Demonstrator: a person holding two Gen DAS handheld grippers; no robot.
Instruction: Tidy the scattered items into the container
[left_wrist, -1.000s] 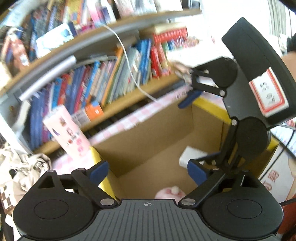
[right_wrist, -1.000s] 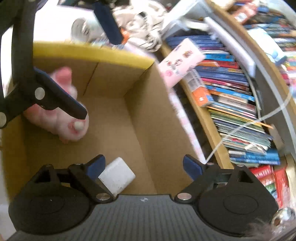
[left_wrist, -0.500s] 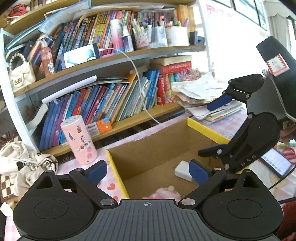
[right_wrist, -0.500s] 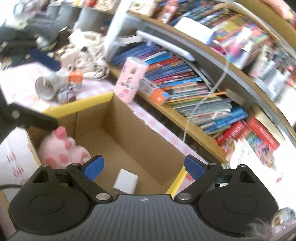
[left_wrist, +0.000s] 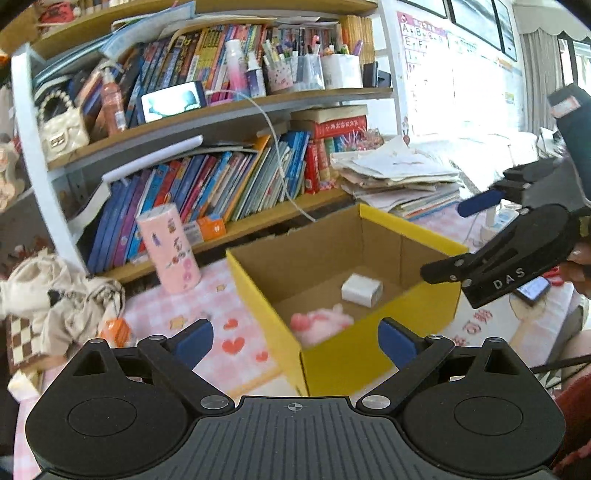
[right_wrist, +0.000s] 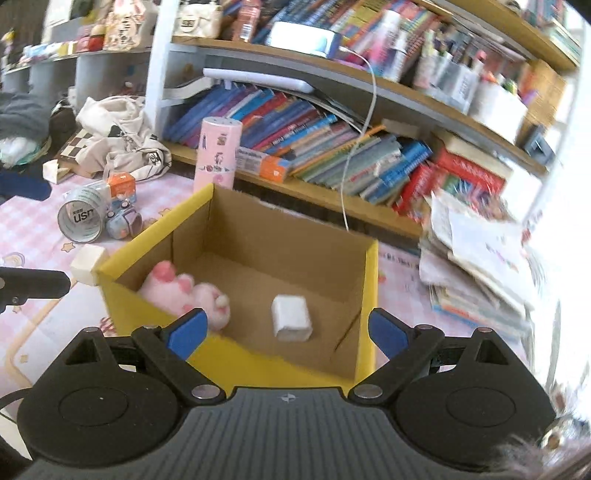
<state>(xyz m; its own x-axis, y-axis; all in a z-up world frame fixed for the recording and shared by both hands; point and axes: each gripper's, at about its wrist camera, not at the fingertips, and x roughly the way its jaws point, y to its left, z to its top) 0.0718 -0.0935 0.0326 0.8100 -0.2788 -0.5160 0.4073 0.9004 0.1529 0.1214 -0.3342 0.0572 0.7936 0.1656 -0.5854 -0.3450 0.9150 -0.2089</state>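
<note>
1. Scattered items still lie outside the open yellow cardboard box (right_wrist: 236, 354): a grey tape roll (right_wrist: 82, 218), a small blue-grey toy (right_wrist: 123, 223), an orange carton (right_wrist: 122, 186) and a cream foam block (right_wrist: 88, 264), all on the pink checked tablecloth (left_wrist: 236, 328) to the box's left.
2. Inside the box, a pink plush toy (right_wrist: 188, 295) rests against the left wall and a white rectangular block (right_wrist: 291, 317) lies on the floor nearer the right wall.
3. Behind the box stands a tall pink cylinder with stickers (right_wrist: 218, 151), in front of a bookshelf (left_wrist: 207, 192).
4. To the box's right sits a stack of papers (right_wrist: 480, 266).
5. The left gripper (left_wrist: 295, 338) hovers before the box, jaws spread wide, gripping nothing.
6. The right gripper (right_wrist: 286, 330) hovers over the box's near edge, jaws equally wide and empty.
</note>
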